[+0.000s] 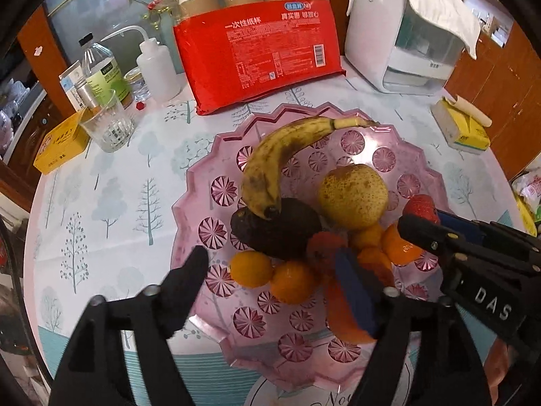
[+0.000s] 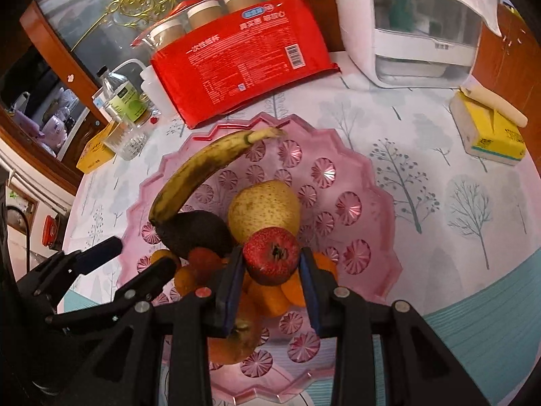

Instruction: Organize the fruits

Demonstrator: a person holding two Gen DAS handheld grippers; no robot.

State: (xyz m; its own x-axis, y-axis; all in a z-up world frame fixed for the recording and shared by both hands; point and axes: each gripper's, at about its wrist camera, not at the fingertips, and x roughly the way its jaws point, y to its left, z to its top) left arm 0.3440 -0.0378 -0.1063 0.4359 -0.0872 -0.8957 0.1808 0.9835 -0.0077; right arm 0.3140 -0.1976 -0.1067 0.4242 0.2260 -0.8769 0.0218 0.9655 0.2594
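Holding: the right gripper (image 2: 272,267) pinches a small red fruit (image 2: 271,256) between its blue pads, dried blossom end facing the camera; the squeeze across the fruit's widest part keeps a round thing from rolling out.
Position of red fruit: above the pile in the pink tray (image 2: 378,199), over the oranges and just in front of the pear (image 2: 263,208); whether it already rests on the fruit below cannot be told.
Left gripper: the left gripper (image 1: 270,264) is spread wide and grips nothing, its 2 fingers straddling the near side of the pile, with a red fruit (image 1: 326,247) and 2 small oranges (image 1: 274,275) lying between them.
Judged reason for the spread: a wide opening fits a release just made or a reach for a new piece; the pictures do not settle which.
Tray: a pink scalloped dish sitting on the tree-patterned worktop (image 1: 111,209), its raised rim keeping round fruit gathered.
Banana: the banana (image 1: 280,155) leans its blackened tip on the dark avocado (image 1: 275,230) and its stem on the far rim, so it bridges rather than lies flat.
Surroundings: a red pack of paper cups (image 1: 260,50) stands behind the tray, a glass (image 1: 108,123) off to the left.
Judged progress: most fruit is collected; the red fruit is probably the piece being added.
Risk: a round fruit set on a sloping heap may roll towards the rim.
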